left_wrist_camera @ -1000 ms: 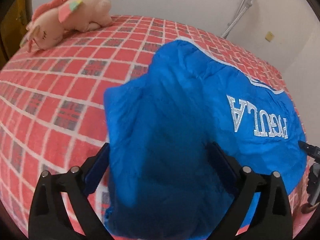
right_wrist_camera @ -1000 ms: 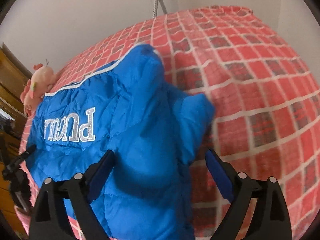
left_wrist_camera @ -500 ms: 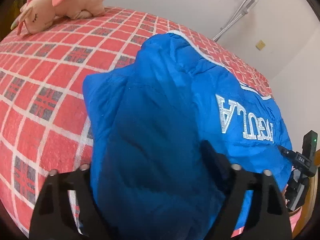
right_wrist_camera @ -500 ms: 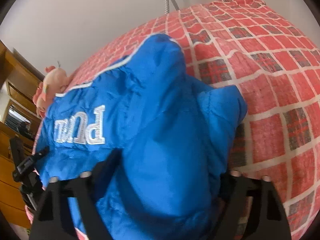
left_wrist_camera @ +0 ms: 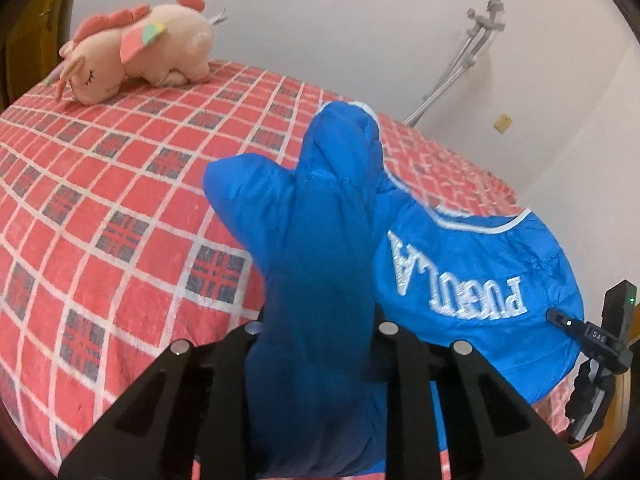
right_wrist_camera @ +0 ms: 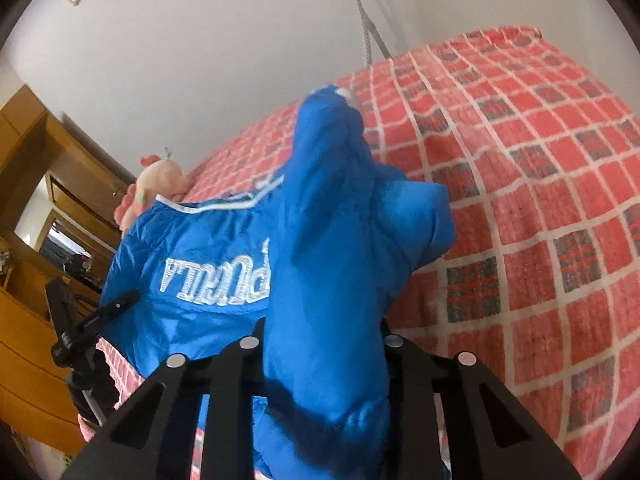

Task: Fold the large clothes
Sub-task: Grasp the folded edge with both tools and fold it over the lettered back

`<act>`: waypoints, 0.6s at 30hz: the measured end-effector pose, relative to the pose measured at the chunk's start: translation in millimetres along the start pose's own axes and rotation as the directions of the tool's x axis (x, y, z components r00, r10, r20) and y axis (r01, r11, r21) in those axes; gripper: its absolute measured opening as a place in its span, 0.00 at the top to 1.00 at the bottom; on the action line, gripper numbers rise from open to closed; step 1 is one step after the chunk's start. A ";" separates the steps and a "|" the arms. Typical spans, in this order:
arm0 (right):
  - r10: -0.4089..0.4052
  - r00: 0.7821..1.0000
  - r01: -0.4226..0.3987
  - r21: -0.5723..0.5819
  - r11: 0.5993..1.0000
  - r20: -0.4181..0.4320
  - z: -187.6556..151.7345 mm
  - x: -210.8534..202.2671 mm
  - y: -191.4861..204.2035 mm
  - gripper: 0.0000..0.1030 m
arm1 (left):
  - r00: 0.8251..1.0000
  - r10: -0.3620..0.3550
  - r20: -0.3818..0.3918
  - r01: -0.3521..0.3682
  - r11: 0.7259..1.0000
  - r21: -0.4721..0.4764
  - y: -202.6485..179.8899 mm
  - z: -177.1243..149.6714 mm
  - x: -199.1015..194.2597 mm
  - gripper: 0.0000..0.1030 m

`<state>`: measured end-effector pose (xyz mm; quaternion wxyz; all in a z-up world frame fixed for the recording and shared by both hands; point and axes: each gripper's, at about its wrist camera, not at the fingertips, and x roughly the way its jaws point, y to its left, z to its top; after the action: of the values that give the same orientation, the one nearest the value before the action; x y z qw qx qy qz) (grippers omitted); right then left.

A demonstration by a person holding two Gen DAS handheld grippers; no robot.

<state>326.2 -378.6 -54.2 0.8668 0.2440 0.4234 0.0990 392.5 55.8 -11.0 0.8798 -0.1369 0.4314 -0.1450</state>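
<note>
Bedspread in red check carries blue jacket, clamped by both grippers' fingers, below white wall.

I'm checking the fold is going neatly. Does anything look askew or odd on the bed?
Yes. The blue jacket is bunched, not flat: each gripper, left and right, is clamped on a thick wad, and a ridge stands up mid-bed. Its near end overhangs the bed edge. The plush toy lies apart from it.

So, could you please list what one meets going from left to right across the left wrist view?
Plush toy → raised fold of the blue jacket clamped in the left gripper → crutches against the wall → right gripper at the edge.
</note>
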 end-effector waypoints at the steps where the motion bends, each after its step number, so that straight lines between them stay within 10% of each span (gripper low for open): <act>1: 0.003 1.000 -0.003 -0.014 1.000 0.008 -1.6 -7.6 4.3 0.77 | 1.000 -0.004 0.001 0.004 1.000 0.007 -4.2 -1.9 -10.1 0.82; 18: 0.080 0.997 -0.079 -0.121 0.990 0.005 -116.9 -98.0 41.2 0.77 | 0.997 -0.027 0.073 0.018 0.993 0.120 -0.3 -118.2 -152.0 0.82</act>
<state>175.3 -340.5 -27.2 0.8774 0.2082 0.4024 0.1577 209.0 98.6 28.6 0.9002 -0.0944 0.3874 -0.1750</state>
